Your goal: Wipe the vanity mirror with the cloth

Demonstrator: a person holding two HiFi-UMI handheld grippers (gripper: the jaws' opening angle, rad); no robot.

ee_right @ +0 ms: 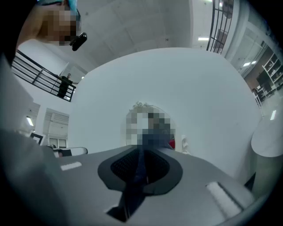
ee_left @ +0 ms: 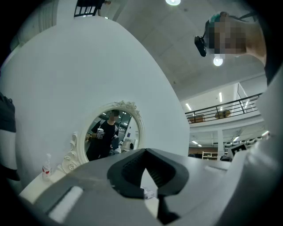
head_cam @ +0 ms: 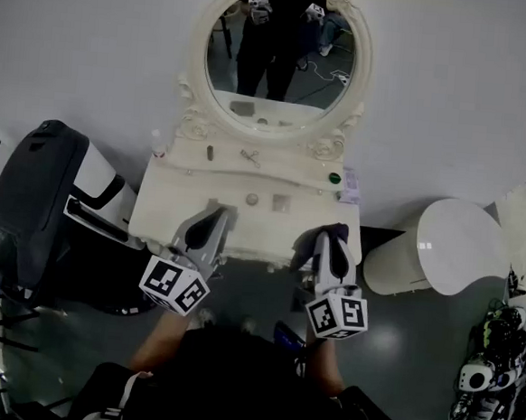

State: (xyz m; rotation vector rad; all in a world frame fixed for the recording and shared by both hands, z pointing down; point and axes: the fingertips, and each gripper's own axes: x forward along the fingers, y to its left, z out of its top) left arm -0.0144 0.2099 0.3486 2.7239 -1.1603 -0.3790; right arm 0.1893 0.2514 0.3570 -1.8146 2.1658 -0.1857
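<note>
Plain white wall (head_cam: 453,102) is filling the background, and against it an oval vanity mirror in an ornate cream carved frame (head_cam: 279,61) is standing upright at the top centre of the head view, above a cream vanity table (head_cam: 182,198). The mirror glass is reflecting a person in dark clothes, who is holding both grippers up. The left gripper (head_cam: 219,214) is hovering over the front edge of the table, left of centre. In its own view its dark ribbed pads (ee_left: 128,170) are closing to meet at the tips, leaving only a thin wedge of light between them and gripping nothing. The mirror (ee_left: 110,137) is sitting at the left of that view, well apart from the jaws. The right gripper (head_cam: 329,241) is hanging over the table's front edge, right of centre, with its jaws pinching a dark navy cloth (head_cam: 339,229). In the right gripper view the cloth (ee_right: 135,190) is running as a narrow dark strip between the pads and trailing down toward the bottom of the frame. The cloth is not touching the mirror. A small clear bottle with a red band (head_cam: 157,144) is standing at the table's back left corner, and a small green round object (head_cam: 334,178) is lying near its back right. A bulky black and white machine (head_cam: 33,196) is standing at the left of the frame, and a white rounded bin (head_cam: 441,250) is sitting at the right.
</note>
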